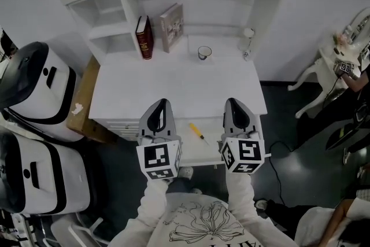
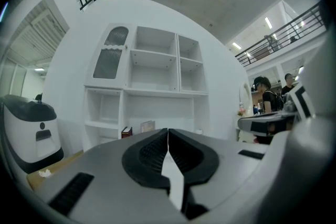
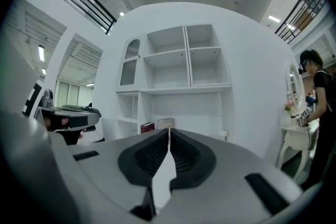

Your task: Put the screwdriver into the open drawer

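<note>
A yellow-handled screwdriver (image 1: 199, 133) lies inside the open white drawer (image 1: 214, 154) at the front of the white desk (image 1: 173, 87), between my two grippers. My left gripper (image 1: 161, 103) hangs over the desk's front edge to the left of the drawer, jaws pressed together on nothing. My right gripper (image 1: 233, 102) sits to the right of the drawer, also shut and empty. In the left gripper view the left gripper (image 2: 168, 135) points level at the shelf unit; the right gripper (image 3: 168, 134) does the same in its own view. Neither gripper view shows the screwdriver.
On the desk's back stand a red book (image 1: 144, 37), a pale book (image 1: 172, 26), a cup (image 1: 204, 53) and a small white lamp (image 1: 248, 36). Two white-and-black machines (image 1: 34, 89) and a wooden side table (image 1: 82, 102) stand at the left. A person (image 3: 315, 92) stands at the right.
</note>
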The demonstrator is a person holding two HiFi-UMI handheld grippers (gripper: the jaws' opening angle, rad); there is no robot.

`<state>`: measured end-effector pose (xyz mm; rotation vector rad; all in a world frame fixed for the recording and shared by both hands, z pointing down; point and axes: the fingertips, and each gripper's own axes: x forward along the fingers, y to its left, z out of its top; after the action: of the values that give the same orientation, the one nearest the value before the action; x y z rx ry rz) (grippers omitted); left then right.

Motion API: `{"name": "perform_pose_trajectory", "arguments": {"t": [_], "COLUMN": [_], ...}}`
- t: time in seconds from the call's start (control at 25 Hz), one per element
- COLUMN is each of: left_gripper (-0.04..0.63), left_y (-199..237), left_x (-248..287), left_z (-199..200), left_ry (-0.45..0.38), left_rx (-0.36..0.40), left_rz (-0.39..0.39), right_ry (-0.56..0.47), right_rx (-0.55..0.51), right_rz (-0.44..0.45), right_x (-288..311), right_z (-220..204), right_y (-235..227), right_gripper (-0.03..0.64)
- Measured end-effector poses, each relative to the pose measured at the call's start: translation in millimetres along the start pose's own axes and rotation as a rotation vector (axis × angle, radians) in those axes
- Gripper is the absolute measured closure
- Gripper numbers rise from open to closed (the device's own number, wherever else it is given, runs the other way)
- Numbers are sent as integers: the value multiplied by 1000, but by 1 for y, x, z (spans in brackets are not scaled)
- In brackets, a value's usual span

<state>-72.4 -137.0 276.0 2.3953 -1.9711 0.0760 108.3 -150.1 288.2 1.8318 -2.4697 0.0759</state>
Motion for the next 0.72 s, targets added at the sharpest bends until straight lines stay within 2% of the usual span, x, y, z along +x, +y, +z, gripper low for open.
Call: {"name": "perform_pose_trajectory", "arguments": {"t": [0.72], "left_gripper": [589], "left_y": [1], "left_x": [3], "left_z": [-2], "left_ry": [4], "left_rx": [-6], "left_rz": [1], "right_ry": [14], "right_rx": [-12], "right_rz": [7], "right_x": [5], "right_z": [-2], "right_y": [1], "right_gripper": [607]}}
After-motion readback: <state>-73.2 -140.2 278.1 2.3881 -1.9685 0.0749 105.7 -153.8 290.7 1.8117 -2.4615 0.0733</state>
